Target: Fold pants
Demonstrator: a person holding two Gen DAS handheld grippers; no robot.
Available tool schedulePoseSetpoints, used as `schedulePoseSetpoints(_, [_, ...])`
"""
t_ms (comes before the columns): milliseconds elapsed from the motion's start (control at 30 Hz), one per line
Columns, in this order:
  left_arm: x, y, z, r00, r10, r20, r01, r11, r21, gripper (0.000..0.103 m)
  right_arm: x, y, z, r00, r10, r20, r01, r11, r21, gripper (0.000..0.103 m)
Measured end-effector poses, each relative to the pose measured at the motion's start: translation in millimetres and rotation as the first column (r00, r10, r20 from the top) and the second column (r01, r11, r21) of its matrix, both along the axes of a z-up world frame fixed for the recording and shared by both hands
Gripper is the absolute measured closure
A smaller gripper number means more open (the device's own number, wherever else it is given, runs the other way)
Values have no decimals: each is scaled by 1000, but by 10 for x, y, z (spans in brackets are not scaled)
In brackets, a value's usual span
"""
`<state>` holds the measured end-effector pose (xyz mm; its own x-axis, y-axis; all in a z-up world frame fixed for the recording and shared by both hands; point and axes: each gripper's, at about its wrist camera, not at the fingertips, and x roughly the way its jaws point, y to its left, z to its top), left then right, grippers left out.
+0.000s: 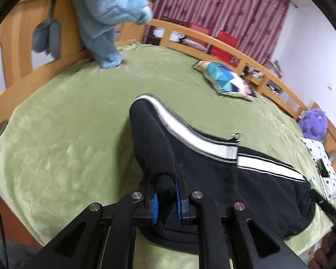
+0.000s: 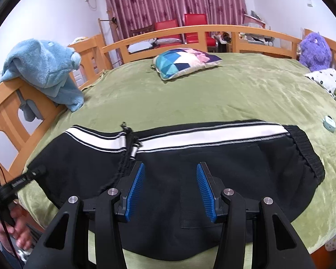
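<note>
Folding stood part done, by the look of it: the black pants [image 2: 168, 174] with a white side stripe [image 2: 190, 137] lay across the near edge of the green bed [image 2: 190, 94], legs apparently doubled one on the other. Left tongs [image 1: 165, 192]: pressed together, pinching a bunch of the black leg fabric and holding it raised off the bed, the cuff end humped up beyond them. Right tongs [image 2: 170, 186]: spread, blue pads apart over the waist half, nothing between them. Left to do, as judged: carrying the raised leg end over toward the ribbed waistband [image 2: 309, 154] and flattening the stack. Containers: none visible on the bed; a patchwork cushion [image 2: 183, 61] lay well apart from the pants, near the far rail.
</note>
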<state>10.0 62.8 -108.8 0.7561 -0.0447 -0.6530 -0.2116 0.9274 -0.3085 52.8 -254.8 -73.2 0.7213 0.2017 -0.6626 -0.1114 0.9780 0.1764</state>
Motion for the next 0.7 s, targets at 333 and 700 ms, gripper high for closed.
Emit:
schedulePoseSetpoints(333, [85,-1050,603,969,-233,84,211,954,212,92,-168,-1153,-265,984,-170,-61,174,982,72,55])
schedulePoseSetpoints(700, [191,-2726,380,805,-593,27,586,802,113,92,-292,-1719,-351,960,-265,-91,274,955,110,55])
